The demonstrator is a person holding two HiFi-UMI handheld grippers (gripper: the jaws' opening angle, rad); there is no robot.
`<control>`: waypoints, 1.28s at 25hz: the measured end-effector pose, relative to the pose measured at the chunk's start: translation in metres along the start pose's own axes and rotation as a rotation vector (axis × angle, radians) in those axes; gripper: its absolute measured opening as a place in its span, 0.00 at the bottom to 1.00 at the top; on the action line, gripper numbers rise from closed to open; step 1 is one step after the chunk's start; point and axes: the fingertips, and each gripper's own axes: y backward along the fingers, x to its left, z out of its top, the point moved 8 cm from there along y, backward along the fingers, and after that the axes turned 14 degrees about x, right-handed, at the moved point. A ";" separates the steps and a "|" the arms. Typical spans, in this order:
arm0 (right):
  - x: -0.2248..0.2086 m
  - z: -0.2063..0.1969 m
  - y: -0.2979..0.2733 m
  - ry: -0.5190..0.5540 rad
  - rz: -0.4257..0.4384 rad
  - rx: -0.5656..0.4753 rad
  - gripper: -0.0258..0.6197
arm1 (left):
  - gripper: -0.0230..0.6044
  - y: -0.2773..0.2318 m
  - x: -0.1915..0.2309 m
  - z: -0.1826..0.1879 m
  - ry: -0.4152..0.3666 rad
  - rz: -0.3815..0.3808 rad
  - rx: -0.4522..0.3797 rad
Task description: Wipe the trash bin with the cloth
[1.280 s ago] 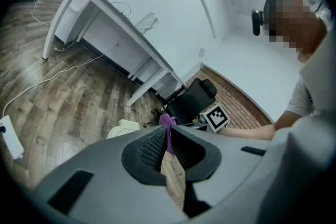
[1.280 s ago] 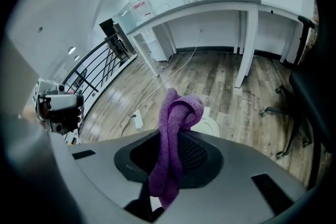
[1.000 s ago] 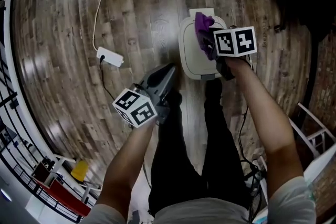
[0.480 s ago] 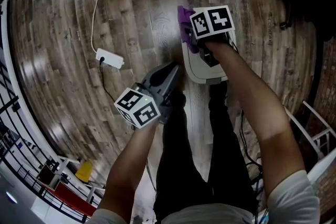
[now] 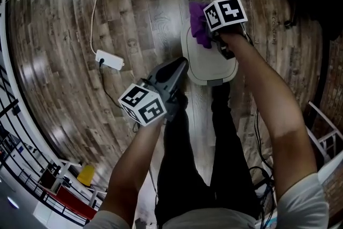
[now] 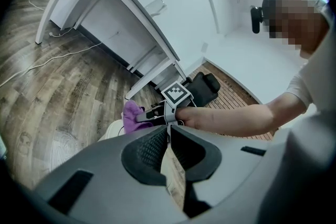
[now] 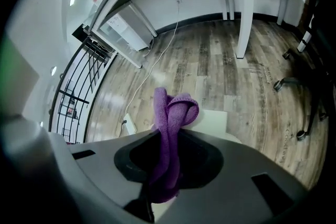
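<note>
- My right tool (image 5: 211,34) is clamped on the purple cloth (image 5: 199,27). Its own view shows the cloth pinched between the jaws, with a folded loop standing out past the tips.
- The trash bin (image 5: 210,64), pale and lid up, stands on the wooden floor (image 5: 134,19) at upper centre of the head view, just above my feet.
- The cloth sits at the lid's upper-left rim. Contact looks likely, but I cannot confirm it.
- The lid is slightly longer up-down the frame, so I judge the next stroke should run down-frame, toward me.
- My left tool (image 5: 174,69) has its jaws together on nothing, just beside the bin's lower-left edge. The right tool is the nearer to the work.
</note>
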 end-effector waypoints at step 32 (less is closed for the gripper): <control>-0.113 -0.085 0.092 0.072 -0.405 -0.010 0.17 | 0.07 -0.034 -0.023 -0.015 -0.030 -0.020 0.045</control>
